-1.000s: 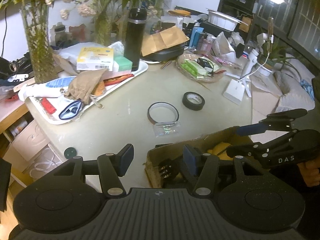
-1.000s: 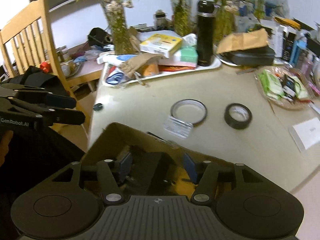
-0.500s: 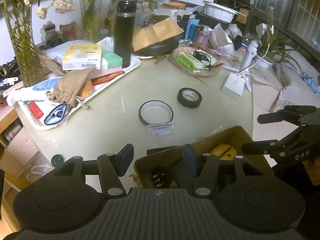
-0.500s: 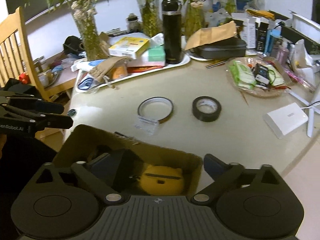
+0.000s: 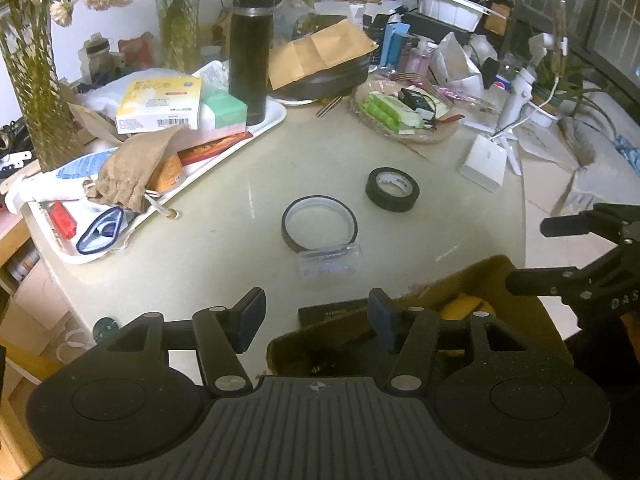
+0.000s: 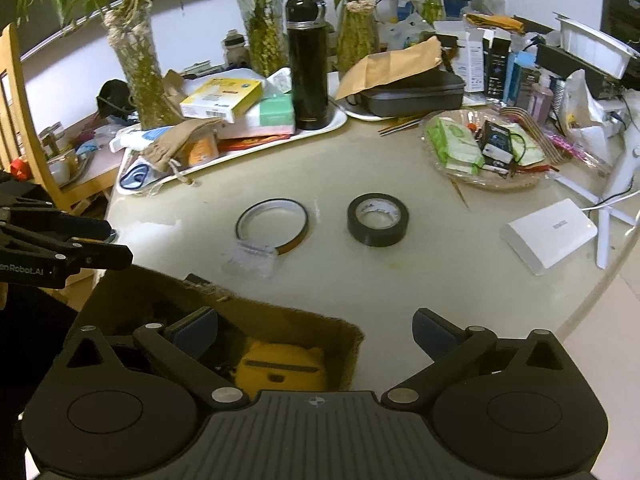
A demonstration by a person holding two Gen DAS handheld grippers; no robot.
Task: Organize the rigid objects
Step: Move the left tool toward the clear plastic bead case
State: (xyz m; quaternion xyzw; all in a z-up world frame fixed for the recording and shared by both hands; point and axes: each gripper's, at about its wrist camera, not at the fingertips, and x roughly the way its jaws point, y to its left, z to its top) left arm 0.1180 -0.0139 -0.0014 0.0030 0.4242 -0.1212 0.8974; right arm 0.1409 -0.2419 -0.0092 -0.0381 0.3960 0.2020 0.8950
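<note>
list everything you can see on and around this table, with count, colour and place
black tape roll: 1, black, table middle
thin tape ring: 1, dark with pale inside, beside the black roll
clear packet: 1, transparent, touching the ring's near edge
cardboard box: 1, brown, near table edge
yellow case: 1, inside the box
flask: 1, black, upright on the white tray
white box: 1, table's right side
wicker basket: 1, holds green packets
left tongs: black, opening, nothing between them
right tongs: black, wide open, empty, over the box
</note>
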